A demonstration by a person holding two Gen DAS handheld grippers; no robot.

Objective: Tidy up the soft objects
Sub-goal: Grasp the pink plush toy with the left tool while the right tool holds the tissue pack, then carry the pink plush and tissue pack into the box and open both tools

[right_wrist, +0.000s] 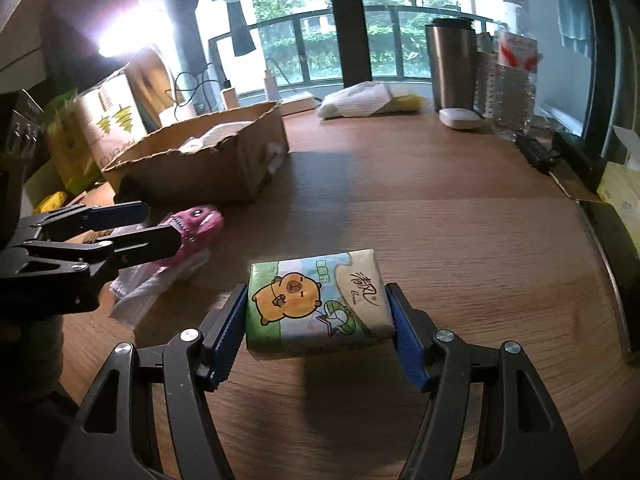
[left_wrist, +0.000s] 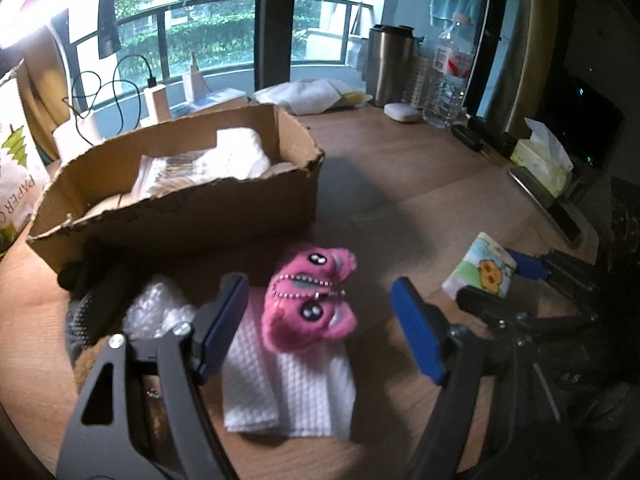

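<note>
A pink plush toy (left_wrist: 312, 300) with a bead chain lies on a white waffle cloth (left_wrist: 288, 392) on the wooden table. My left gripper (left_wrist: 320, 328) stands open around the toy, and neither pad touches it. The right wrist view shows this gripper (right_wrist: 160, 226) at the left, over the toy (right_wrist: 200, 220). My right gripper (right_wrist: 318, 332) is shut on a tissue pack (right_wrist: 316, 308) printed with a cartoon animal, a pad pressed on each side. That pack (left_wrist: 480, 268) also shows at the right of the left wrist view. A cardboard box (left_wrist: 200, 216) behind the toy holds white soft items.
Bubble wrap (left_wrist: 156, 312) and a dark object (left_wrist: 80, 276) lie left of the cloth. At the back stand a steel tumbler (left_wrist: 390, 64), a water bottle (left_wrist: 452, 76) and a small white case (left_wrist: 402, 112). A tissue box (left_wrist: 544, 156) sits at the right edge.
</note>
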